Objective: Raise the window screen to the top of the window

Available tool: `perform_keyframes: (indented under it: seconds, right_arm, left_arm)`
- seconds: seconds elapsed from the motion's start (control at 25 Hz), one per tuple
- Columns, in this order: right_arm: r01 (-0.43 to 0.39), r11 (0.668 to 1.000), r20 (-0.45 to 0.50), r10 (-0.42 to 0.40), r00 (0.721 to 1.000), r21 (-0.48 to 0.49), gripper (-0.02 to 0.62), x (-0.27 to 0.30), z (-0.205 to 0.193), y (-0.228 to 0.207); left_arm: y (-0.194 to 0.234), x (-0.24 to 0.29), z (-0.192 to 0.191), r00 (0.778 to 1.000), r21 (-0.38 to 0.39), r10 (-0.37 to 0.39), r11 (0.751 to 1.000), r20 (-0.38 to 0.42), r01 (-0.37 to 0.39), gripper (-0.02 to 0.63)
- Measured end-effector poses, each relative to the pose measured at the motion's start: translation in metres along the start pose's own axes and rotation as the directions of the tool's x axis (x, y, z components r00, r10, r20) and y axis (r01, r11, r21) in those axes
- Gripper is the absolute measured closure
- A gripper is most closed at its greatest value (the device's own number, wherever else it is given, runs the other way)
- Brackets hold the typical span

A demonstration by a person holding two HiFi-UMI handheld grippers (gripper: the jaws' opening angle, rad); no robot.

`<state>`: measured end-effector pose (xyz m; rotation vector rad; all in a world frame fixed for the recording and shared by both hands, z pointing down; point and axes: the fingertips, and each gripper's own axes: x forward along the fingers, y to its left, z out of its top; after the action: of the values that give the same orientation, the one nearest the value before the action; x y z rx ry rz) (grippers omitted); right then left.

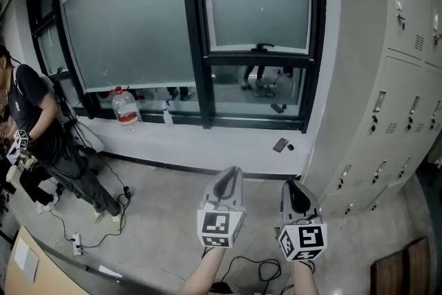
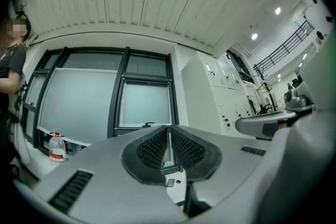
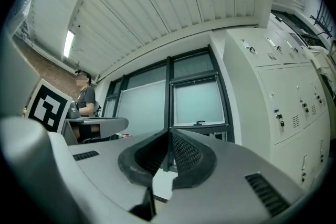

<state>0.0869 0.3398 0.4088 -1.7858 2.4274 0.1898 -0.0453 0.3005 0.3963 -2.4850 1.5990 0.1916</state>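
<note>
The left gripper (image 1: 233,173) and the right gripper (image 1: 293,184) are held side by side low in the head view, near its bottom edge, both pointing up toward a window. Each gripper's own view shows its two ridged black jaws pressed together with nothing between them. A cube with black-and-white square markers sits on each gripper. Ahead of them, well apart from both grippers, is the window screen (image 1: 259,3): a pale grey panel in a black frame, in the right-hand section of the window. Its bottom rail carries a small dark handle (image 1: 262,47), and below that rail is a strip of clear glass. A wider grey panel (image 1: 131,24) fills the window section to the left. A white windowsill (image 1: 207,141) runs beneath the window. Toward its left end stands a large clear water bottle (image 1: 125,108) with a red cap, with a small spray bottle (image 1: 167,112) just beside it. Near the sill's right end a dark phone (image 1: 280,144) lies flat. A bank of pale grey lockers (image 1: 387,79) stands against the sill's right end. At the far left a person in dark clothes (image 1: 38,128) stands on the grey floor, where black cables and a white power strip (image 1: 76,242) lie.
</note>
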Motion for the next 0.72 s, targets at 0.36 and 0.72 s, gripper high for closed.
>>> perform_keyframes:
  seconds: [0.36, 0.72]
  right_arm:
    - [0.017, 1.000, -0.013, -0.017, 1.000, 0.017, 0.589, -0.038, 0.007, 0.029]
    - [-0.003, 1.000, 0.001, 0.003, 1.000, 0.004, 0.589, -0.049, 0.019, 0.071]
  left_arm:
    - [-0.005, -0.052, -0.001, 1.000, -0.011, 0.001, 1.000, -0.026, -0.001, 0.580]
    - [-0.004, -0.086, 0.012, 1.000, 0.011, -0.020, 1.000, -0.016, 0.021, 0.580]
